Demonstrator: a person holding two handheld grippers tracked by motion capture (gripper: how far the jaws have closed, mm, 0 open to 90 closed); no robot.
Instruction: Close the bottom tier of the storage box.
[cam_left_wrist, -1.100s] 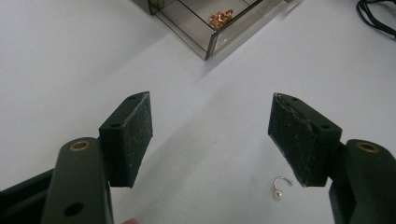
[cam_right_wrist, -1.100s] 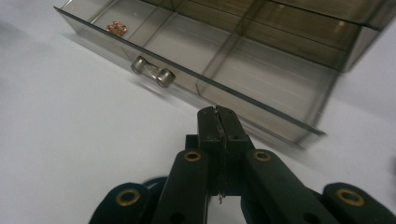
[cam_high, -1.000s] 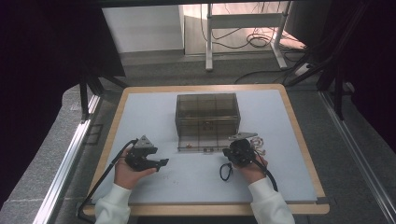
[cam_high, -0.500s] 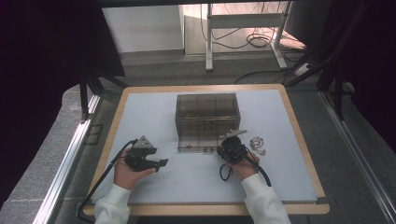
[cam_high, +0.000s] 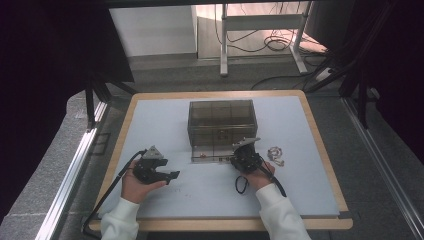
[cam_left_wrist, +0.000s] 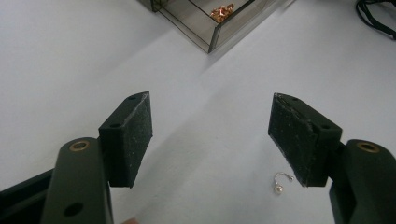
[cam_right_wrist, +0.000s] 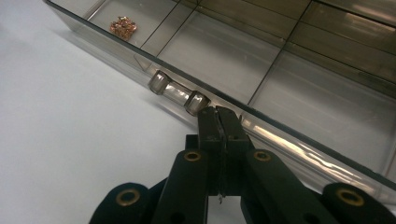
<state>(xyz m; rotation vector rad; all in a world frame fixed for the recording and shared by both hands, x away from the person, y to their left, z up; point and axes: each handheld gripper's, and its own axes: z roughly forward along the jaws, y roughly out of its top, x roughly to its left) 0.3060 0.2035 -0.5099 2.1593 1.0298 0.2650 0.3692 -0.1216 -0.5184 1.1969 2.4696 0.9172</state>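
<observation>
**R gripper at the box's front handle, L gripper idle**

High view: smoky clear divided box (cam_high: 222, 131) mid-table on white mat (cam_high: 165, 125). R gripper (cam_high: 240, 156) sits at box's front edge; L gripper (cam_high: 172, 175) well apart to the left. Small silvery jewellery pile (cam_high: 275, 154) just right of the R hand.

L gripper view: jaws spread, nothing between; tiny curved pearl-tipped stud (cam_left_wrist: 282, 181) on mat by one pad. Box corner (cam_left_wrist: 212, 39) w/ copper-coloured bits (cam_left_wrist: 222, 10) inside.

R gripper view: jaws pressed together, tips at the clear handle (cam_right_wrist: 179, 93); whether touching can't be told. Copper bits (cam_right_wrist: 123, 25) in one end compartment; other compartments bare.
</observation>
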